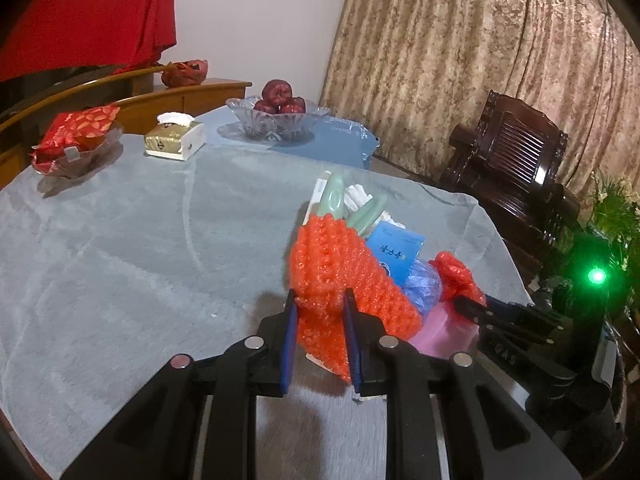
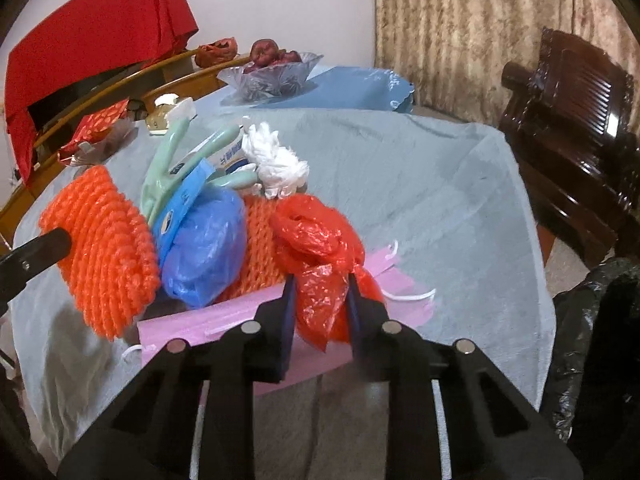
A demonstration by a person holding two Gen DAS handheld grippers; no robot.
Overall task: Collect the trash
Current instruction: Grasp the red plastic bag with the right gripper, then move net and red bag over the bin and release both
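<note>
A trash pile lies on the grey tablecloth (image 1: 120, 248): orange foam netting (image 1: 340, 264), a blue plastic bag (image 2: 204, 240), a red plastic bag (image 2: 316, 240), a pink face mask (image 2: 224, 320), green gloves (image 2: 168, 168), a blue packet (image 1: 394, 254) and white wadding (image 2: 276, 160). My left gripper (image 1: 320, 300) is shut on the orange netting's near edge. My right gripper (image 2: 320, 284) is shut on the red plastic bag; it also shows in the left wrist view (image 1: 472, 304).
At the far side stand a glass fruit bowl (image 1: 276, 120), a tissue box (image 1: 174, 140) and a red snack dish (image 1: 76, 140). A dark wooden chair (image 1: 516, 168) is to the right. A black bin bag (image 2: 592, 340) sits past the table's right edge.
</note>
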